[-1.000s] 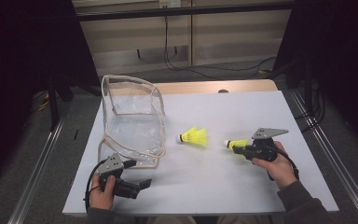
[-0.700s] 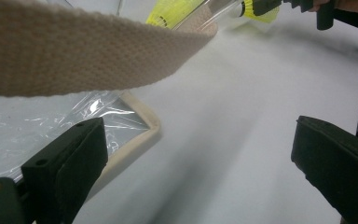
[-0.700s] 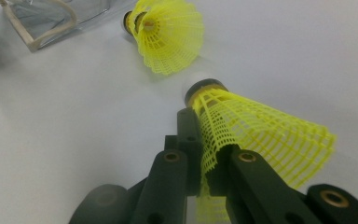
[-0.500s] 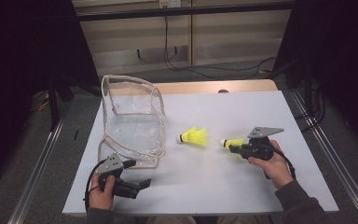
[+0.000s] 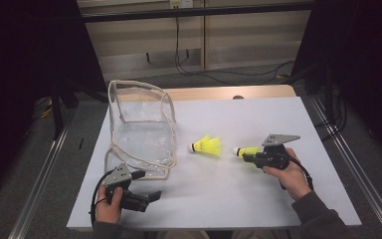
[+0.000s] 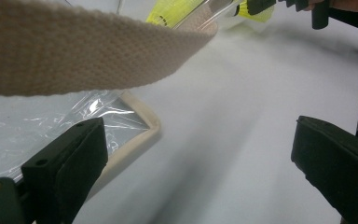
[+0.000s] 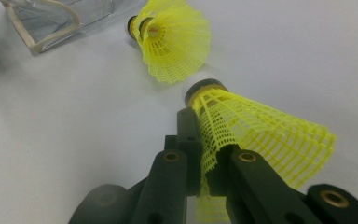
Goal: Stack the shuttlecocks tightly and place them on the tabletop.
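While I look down from the high view, my right gripper (image 5: 242, 153) is clamped on a yellow shuttlecock (image 5: 248, 150) over the white table (image 5: 278, 114), right of centre. A second shuttlecock (image 5: 208, 146) lies just to its left, apart from it. The clear bag (image 5: 142, 130) with beige trim stands at the table's left. My left gripper (image 5: 149, 198) rests near the front edge, jaws apart, holding nothing. Open tabletop lies between my hands and along the right side. No writing is readable. Compared with a second ago, the held shuttlecock sits slightly closer to the loose one; my left hand is unchanged.

Left gripper view: jaws wide apart, the bag's beige strap (image 6: 74, 51) overhead, its trimmed corner beside one jaw.

Right gripper view: jaws pinch the shuttlecock's mesh skirt (image 7: 261, 135); the loose shuttlecock lies just beyond.
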The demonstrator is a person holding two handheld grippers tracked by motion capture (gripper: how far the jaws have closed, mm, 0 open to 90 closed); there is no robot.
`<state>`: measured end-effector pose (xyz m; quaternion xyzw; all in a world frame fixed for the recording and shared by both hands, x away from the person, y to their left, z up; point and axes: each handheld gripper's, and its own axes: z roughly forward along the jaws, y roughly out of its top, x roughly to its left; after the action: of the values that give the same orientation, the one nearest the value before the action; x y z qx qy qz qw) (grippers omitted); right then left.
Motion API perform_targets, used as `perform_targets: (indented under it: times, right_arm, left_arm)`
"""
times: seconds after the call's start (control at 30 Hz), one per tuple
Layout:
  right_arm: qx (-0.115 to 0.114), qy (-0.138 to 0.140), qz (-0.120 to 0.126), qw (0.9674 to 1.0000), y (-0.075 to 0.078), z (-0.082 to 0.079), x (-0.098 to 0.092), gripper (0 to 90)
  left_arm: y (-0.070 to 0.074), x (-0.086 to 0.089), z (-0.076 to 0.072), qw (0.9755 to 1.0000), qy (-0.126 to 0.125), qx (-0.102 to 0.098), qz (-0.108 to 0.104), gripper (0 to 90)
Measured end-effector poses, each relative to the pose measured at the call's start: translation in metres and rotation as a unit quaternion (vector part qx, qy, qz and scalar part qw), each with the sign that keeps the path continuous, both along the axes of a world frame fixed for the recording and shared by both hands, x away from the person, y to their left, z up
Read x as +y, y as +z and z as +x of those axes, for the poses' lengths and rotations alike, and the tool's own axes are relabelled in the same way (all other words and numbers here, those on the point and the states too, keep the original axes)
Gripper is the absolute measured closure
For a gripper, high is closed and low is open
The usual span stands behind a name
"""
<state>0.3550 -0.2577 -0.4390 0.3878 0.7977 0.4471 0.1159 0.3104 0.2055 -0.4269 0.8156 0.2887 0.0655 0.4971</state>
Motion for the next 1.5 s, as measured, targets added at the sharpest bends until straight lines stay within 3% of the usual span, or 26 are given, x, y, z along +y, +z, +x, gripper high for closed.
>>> perform_targets:
  times: [1.5]
  right_arm:
    - [-0.008, 0.011, 0.005, 0.9999, 0.002, 0.015, 0.017, 87.2]
  left_arm:
    - [0.001, 0.0, 0.0, 1.0, -0.002, -0.002, 0.002, 3.7]
